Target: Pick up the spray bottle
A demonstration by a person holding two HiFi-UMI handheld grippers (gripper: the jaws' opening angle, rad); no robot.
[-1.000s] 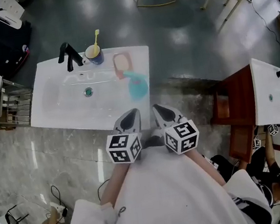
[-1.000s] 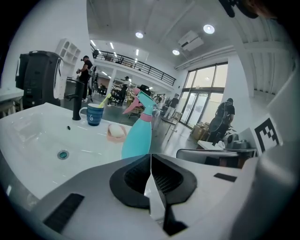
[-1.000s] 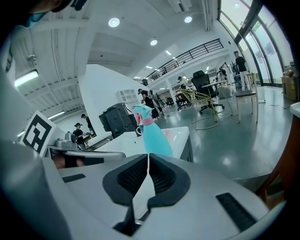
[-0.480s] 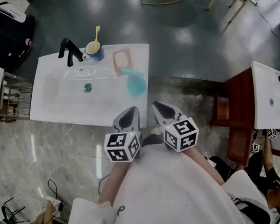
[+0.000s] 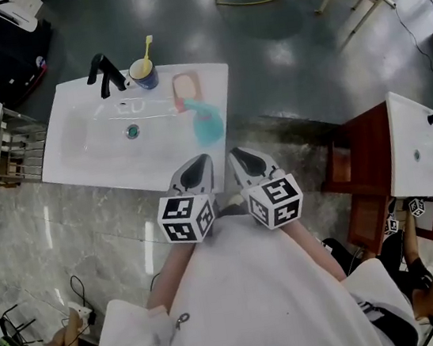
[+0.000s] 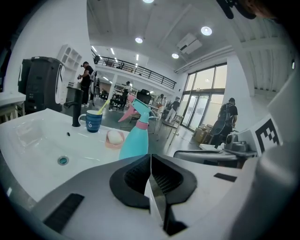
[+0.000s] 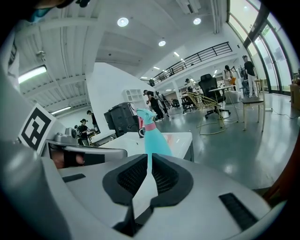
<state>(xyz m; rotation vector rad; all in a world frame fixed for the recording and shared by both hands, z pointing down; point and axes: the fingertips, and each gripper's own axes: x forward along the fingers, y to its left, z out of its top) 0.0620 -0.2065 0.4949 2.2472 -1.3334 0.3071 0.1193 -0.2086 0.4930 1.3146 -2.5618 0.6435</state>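
Teal spray bottle [image 5: 208, 125] with a pink collar stands upright on the white surface [image 5: 79, 159], to the right of the basin and just beside a pink soap dish [image 5: 187, 91]. A white "6" shows on the blue mug [image 6: 93, 121] near the black tap [image 6: 75, 112]. Both the left tool [image 6: 150, 171] and the right tool [image 7: 148, 174] have their jaws pressed together on nothing, apart from the bottle.

Grey left gripper [image 5: 199, 163] and right gripper [image 5: 240, 157], 2 black-and-white marker cubes [image 5: 184, 218], white top [image 5: 249, 291].
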